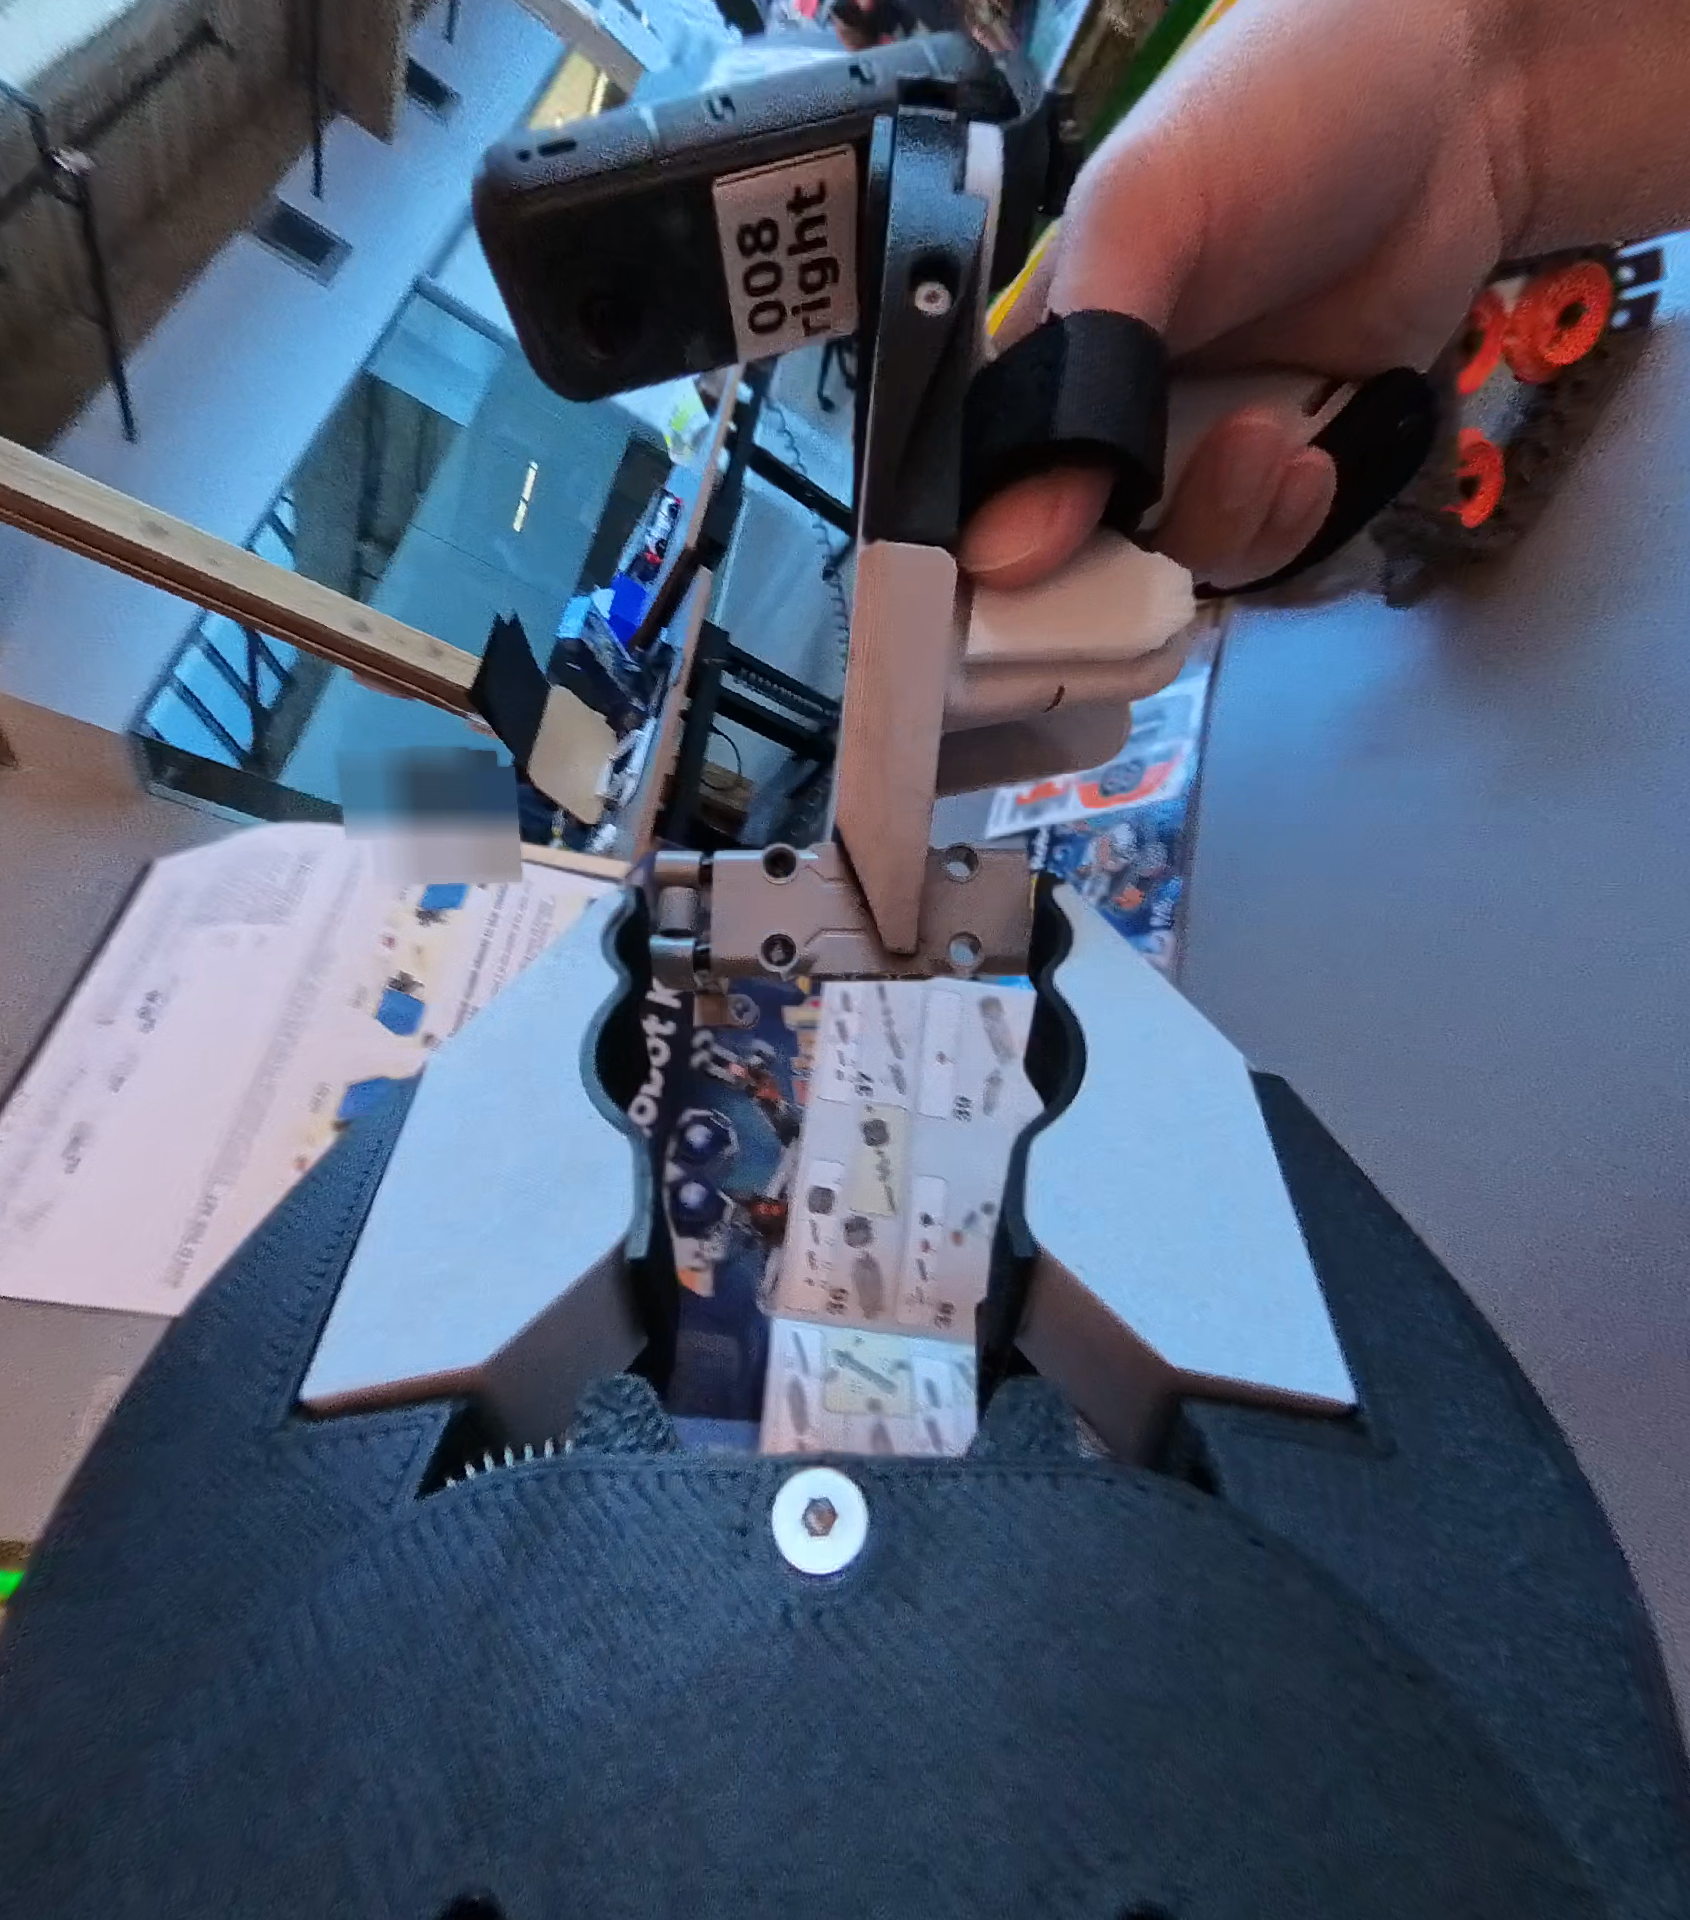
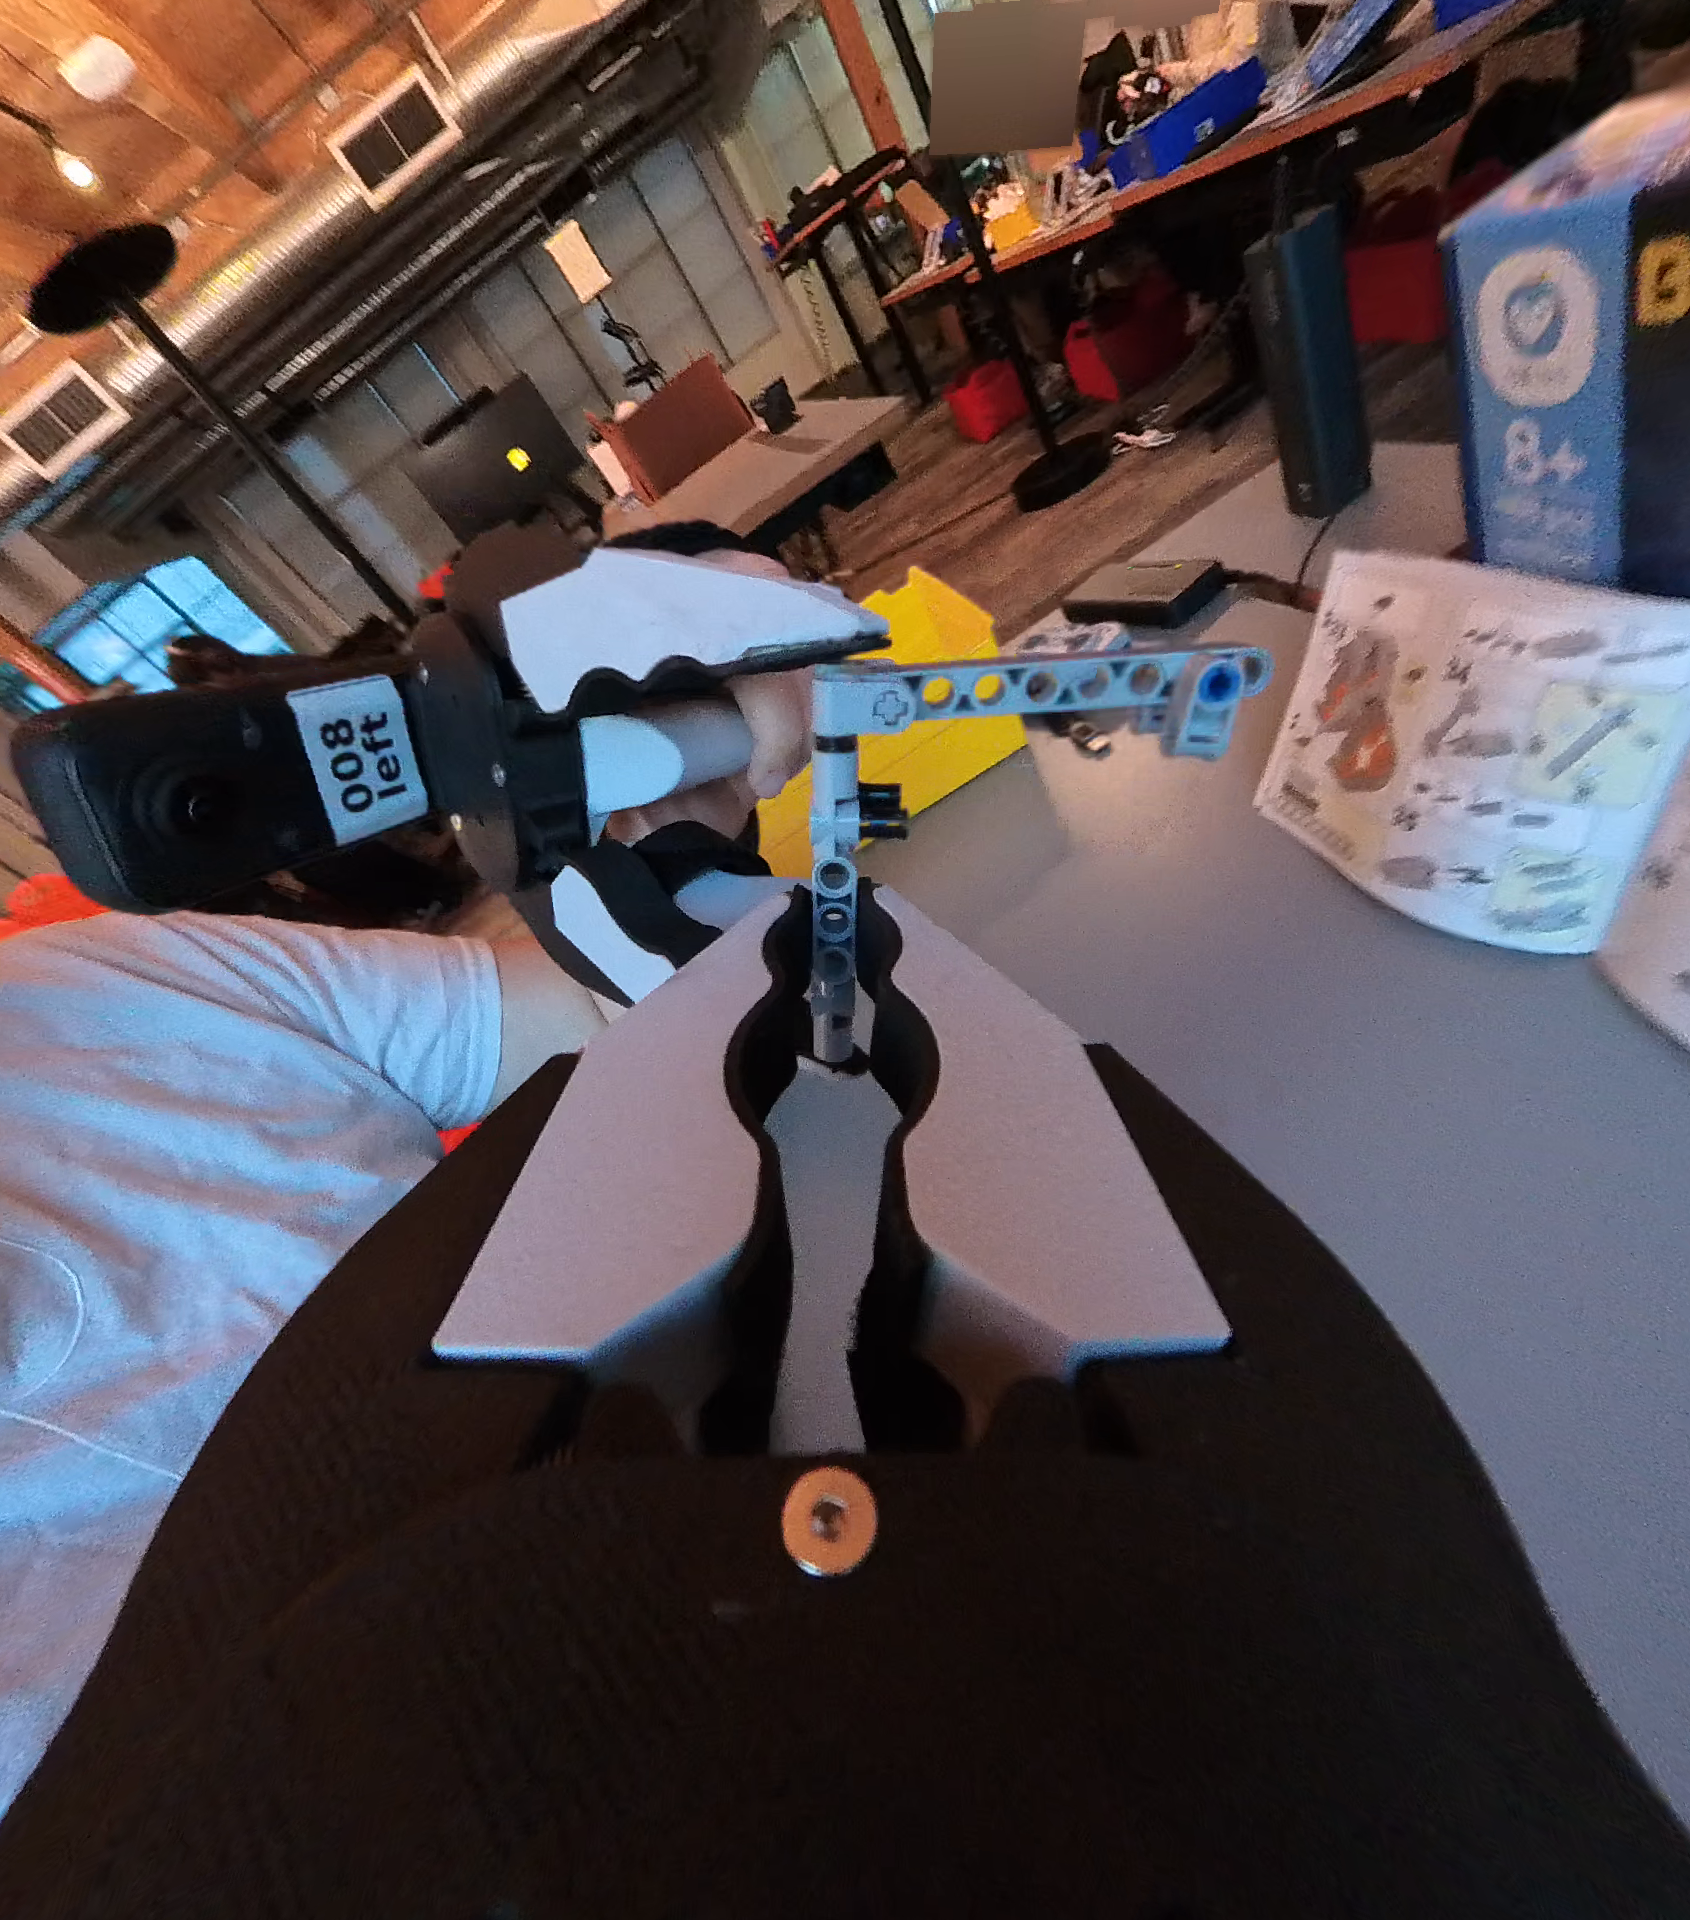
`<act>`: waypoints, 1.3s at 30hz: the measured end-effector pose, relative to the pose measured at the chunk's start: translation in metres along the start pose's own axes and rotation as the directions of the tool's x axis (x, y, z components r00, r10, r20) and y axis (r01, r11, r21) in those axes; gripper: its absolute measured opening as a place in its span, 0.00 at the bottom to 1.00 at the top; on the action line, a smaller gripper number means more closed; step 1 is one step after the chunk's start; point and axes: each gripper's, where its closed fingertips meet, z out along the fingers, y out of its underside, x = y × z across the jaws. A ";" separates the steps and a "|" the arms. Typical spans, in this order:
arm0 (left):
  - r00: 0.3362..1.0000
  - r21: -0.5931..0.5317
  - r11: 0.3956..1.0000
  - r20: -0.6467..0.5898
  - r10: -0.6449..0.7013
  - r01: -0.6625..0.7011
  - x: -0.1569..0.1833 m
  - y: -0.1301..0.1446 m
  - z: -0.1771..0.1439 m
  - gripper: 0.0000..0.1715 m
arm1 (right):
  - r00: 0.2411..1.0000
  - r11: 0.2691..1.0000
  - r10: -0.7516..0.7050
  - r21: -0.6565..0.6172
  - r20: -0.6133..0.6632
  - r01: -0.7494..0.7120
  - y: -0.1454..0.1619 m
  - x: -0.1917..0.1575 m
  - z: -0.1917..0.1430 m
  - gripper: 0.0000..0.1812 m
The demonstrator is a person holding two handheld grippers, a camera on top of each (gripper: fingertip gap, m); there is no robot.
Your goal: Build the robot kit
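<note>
Grey plastic makes up the small beam assembly (image 2: 934, 727) held up between the two tools: a long holed beam with a blue pin at its 3 o'clock end, and a short holed stem hanging from its other end. The right tongs (image 2: 833, 940) are clamped on that stem, pads (image 2: 934, 997) pressed to either side of it. From the 9 o'clock side the left tongs (image 2: 851, 665) reach in and pinch the beam's near end.

Seen from the left tool's camera, the left tongs (image 1: 836, 925) grip the assembly (image 1: 820, 920) at their tips, jaws spread only as wide as the piece, while the right tongs (image 1: 888, 914) come down on it from 12 o'clock, a hand (image 1: 1288, 312) squeezing the trigger.

Below lies an open instruction booklet (image 1: 882, 1195) on the grey tabletop (image 1: 1495, 935); a printed sheet (image 1: 197, 1060) sits at 9 o'clock. A yellow bin (image 2: 924, 717) and a blue box (image 2: 1630, 343) stand farther back.
</note>
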 end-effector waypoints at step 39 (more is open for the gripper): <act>0.990 0.014 1.000 0.142 -0.016 0.014 -0.046 0.000 -0.003 0.42 | 0.992 0.992 -0.119 0.056 0.035 0.116 -0.043 -0.005 0.002 0.03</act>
